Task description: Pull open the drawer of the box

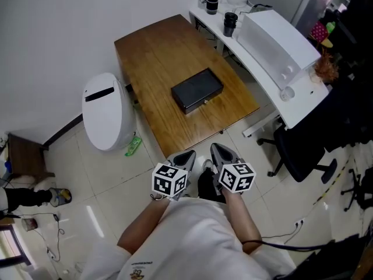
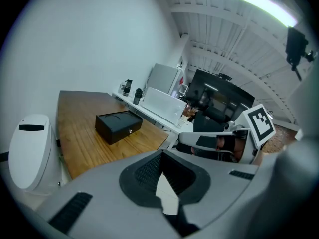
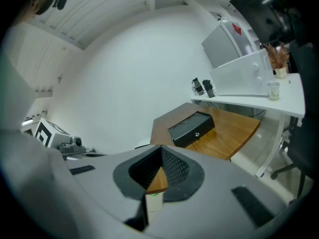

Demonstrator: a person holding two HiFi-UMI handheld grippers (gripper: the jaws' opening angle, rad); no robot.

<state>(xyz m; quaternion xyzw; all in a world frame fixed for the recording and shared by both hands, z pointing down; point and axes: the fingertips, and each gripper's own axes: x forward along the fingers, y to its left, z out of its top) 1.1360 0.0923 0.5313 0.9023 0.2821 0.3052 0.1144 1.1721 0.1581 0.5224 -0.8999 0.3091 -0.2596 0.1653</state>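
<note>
A: Okay, pre-approach, nothing touched yet. Left gripper (image 1: 184, 157) and right gripper (image 1: 224, 154) are side by side close to the body, off the near edge of the table (image 1: 145, 51).

B: Jaws?

A: Both pairs pressed together tip to tip, nothing between 'em, per each gripper view.

B: And the box?

A: Black box (image 1: 197, 90) sits on the table toward its near-right edge, well apart from both grippers. Drawer looks fully in. Small silvery knob (image 1: 205, 101) on the front face, pointing our way.

B: So next?

A: My read: reach fwd, part one pair of jaws, line up on that knob and pinch it, w/ the other gripper prob. bracing the box so it doesn't slide. Tiny target, needs a square approach.
</note>
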